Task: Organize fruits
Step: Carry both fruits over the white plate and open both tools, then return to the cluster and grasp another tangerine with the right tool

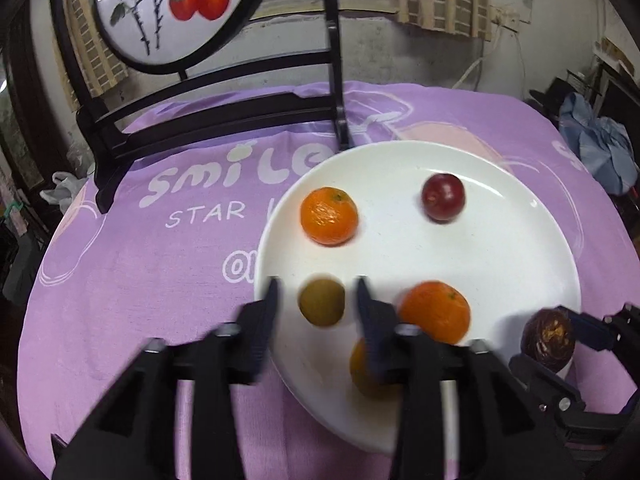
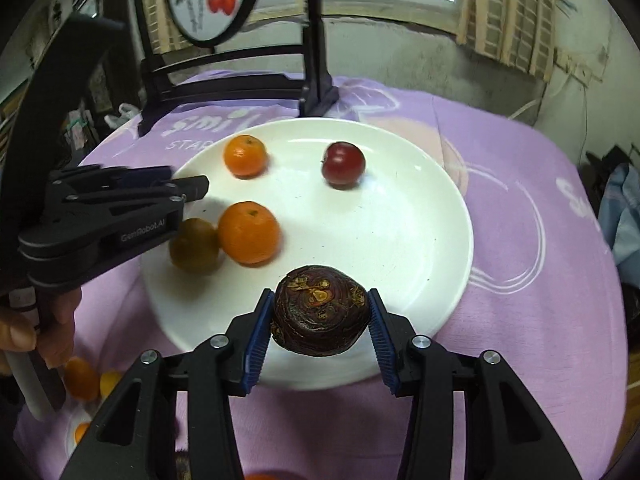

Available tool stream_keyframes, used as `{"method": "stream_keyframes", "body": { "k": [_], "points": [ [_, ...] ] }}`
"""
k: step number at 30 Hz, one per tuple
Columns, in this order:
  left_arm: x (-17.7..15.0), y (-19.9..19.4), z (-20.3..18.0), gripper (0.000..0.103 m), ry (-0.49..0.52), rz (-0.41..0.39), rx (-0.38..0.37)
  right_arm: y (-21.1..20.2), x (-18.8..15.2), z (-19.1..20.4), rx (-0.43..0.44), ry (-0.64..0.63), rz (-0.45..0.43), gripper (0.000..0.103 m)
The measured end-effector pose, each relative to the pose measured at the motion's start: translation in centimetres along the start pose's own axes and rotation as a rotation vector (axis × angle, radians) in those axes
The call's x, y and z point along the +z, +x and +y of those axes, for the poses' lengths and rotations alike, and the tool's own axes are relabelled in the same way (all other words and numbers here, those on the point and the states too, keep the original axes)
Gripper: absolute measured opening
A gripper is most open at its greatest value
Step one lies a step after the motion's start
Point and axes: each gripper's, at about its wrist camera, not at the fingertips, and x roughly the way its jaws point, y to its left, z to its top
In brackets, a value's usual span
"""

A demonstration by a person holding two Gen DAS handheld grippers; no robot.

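Note:
A white plate (image 1: 500, 248) (image 2: 400, 220) sits on the purple tablecloth. On it lie two oranges (image 1: 329, 216) (image 1: 436, 312), a red plum (image 1: 443, 197) and a greenish-brown fruit (image 1: 322, 302) (image 2: 195, 245). A further orange fruit (image 1: 362, 372) lies partly hidden behind my left fingers. My left gripper (image 1: 318, 304) is open above the plate, its fingers either side of the greenish-brown fruit. My right gripper (image 2: 321, 320) is shut on a dark purple wrinkled fruit (image 2: 320, 316) (image 1: 548, 338) above the plate's near edge.
A black wooden stand (image 1: 224, 120) with a round painted panel (image 1: 168, 4) stands at the table's far side. Several small orange fruits (image 2: 86, 380) lie at the table's near left. Cluttered room and blue cloth (image 1: 600, 148) at the right.

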Motion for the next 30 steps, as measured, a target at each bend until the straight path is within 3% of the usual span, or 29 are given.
{"method": "stream_keyframes", "body": {
  "k": [2,8,14,17,20,30],
  "points": [
    [0.2,-0.3,0.5,0.087,-0.027,-0.018,0.027,-0.1,0.0,-0.1,-0.022,0.009,-0.022,0.058],
    [0.0,-1.9,1.6,0.091,-0.040,-0.004,0.020,-1.8,-0.9,0.1,-0.011,0.003,-0.033,0.059],
    [-2.1,-5.2,2.8,0.093,-0.049,0.005,-0.041,-5.2,-3.0,0.1,0.012,0.028,-0.068,0.065],
    [-4.0,-7.6,2.9,0.093,-0.021,-0.031,-0.037,-7.0,-4.6,0.2,0.016,0.031,-0.073,0.065],
    [-5.8,-9.4,3.1,0.093,-0.007,-0.046,-0.039,-8.8,-6.3,0.3,0.019,0.023,-0.090,0.073],
    [-12.5,-12.9,5.5,0.093,-0.090,-0.020,-0.081,-11.6,-11.6,1.6,0.018,0.013,-0.067,0.074]
  ]
}}
